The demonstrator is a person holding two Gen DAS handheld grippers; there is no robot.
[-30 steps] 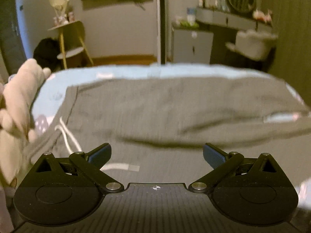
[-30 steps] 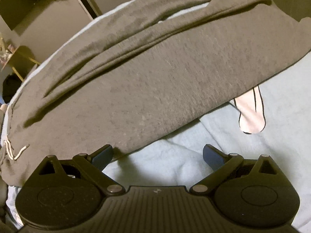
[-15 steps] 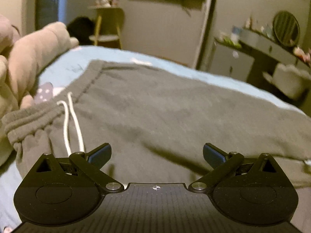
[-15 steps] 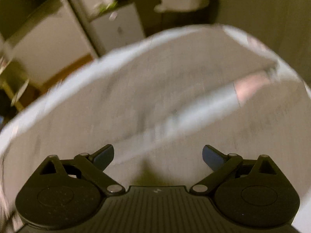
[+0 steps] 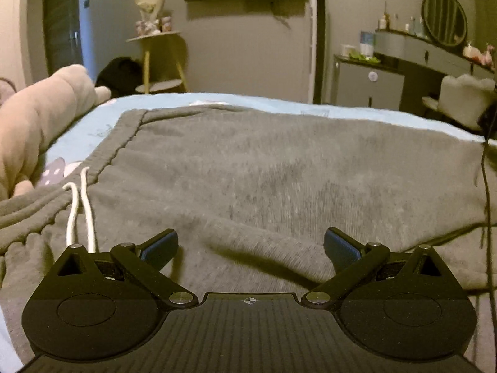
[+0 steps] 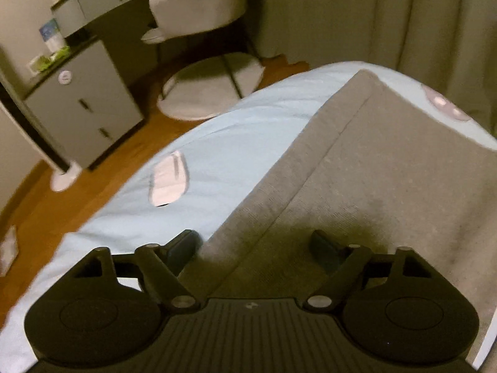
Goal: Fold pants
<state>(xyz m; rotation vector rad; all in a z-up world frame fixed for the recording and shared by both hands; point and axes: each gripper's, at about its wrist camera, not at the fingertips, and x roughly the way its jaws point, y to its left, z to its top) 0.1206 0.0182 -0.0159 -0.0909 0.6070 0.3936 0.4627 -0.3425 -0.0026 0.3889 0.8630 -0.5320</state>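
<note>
Grey knit pants [image 5: 279,171]: running past the left wrist view's right and bottom edges.
Beige plush toy [image 5: 37,124]: being cropped at the left.
Small dresser-top bottles [image 5: 400,21]: blurring beyond recognition.

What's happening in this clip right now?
A person with a gripper in each hand is folding grey pants spread on a bed with a light blue sheet. The left gripper hangs open over the waistband end, near the white drawstring. The right gripper is at the leg hem; its jaws have just been closing, the fabric edge lies between them, not yet pinched.
</note>
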